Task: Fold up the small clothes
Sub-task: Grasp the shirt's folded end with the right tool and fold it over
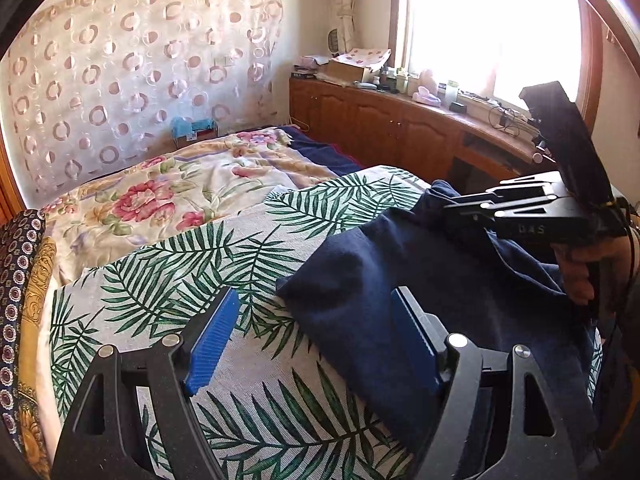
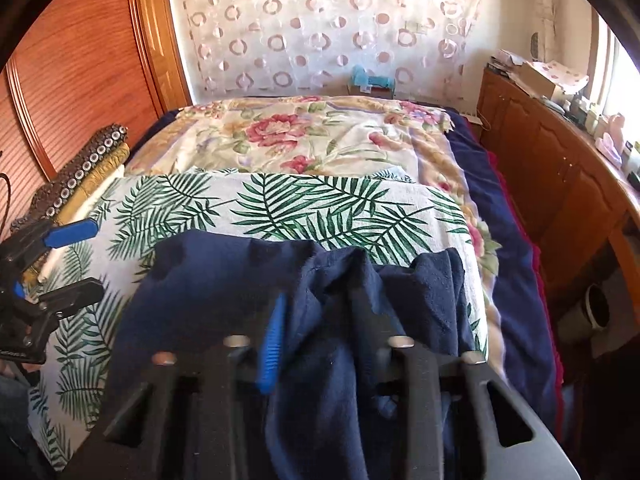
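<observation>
A navy blue garment [image 1: 372, 280] lies rumpled on a leaf-print cloth [image 1: 192, 264] spread over the bed. My left gripper [image 1: 316, 344] stands open just above the cloth. Its left blue pad [image 1: 212, 344] is over the leaf print, and its right pad [image 1: 416, 344] rests at the garment's near left edge. My right gripper [image 1: 454, 210] comes in from the right, held by a hand [image 1: 580, 268], and is shut on the garment's raised far edge. In the right wrist view the navy garment [image 2: 224, 280] bunches between the right gripper [image 2: 318, 312] fingers, and the left gripper [image 2: 80, 262] shows at the left.
A floral bedspread [image 2: 304, 136] covers the far half of the bed. Folded patterned fabrics [image 2: 84, 168] lie along the left edge by a wooden wardrobe [image 2: 80, 60]. A cluttered wooden cabinet [image 1: 380, 128] runs under the window on the right, with a dark mug [image 2: 596, 308] on the floor.
</observation>
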`<action>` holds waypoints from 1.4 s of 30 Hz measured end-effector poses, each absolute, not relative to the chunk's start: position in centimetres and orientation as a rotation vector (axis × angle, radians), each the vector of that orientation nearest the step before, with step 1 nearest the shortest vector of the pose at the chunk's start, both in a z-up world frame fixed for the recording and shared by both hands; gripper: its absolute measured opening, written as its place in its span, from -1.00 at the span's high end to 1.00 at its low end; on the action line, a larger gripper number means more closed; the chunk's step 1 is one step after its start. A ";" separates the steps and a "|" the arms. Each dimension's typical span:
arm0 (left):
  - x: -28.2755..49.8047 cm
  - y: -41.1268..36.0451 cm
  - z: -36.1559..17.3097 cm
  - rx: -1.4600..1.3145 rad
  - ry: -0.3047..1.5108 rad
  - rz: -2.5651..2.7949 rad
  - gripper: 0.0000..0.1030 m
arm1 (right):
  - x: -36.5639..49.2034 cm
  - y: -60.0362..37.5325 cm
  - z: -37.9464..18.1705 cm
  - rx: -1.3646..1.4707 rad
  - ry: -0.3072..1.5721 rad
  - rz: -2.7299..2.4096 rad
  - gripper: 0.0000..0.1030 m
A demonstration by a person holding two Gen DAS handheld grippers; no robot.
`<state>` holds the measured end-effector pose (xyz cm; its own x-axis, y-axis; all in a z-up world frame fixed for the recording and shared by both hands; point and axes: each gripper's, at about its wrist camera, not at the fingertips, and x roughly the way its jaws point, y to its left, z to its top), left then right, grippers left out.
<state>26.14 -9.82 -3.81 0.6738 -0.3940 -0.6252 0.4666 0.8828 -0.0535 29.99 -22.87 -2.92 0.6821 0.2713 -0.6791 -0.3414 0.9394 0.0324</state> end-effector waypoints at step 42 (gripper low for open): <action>26.4 -11.3 -6.0 0.174 0.731 -0.479 -0.52 | 15.9 -31.5 -6.8 0.013 0.817 0.142 0.26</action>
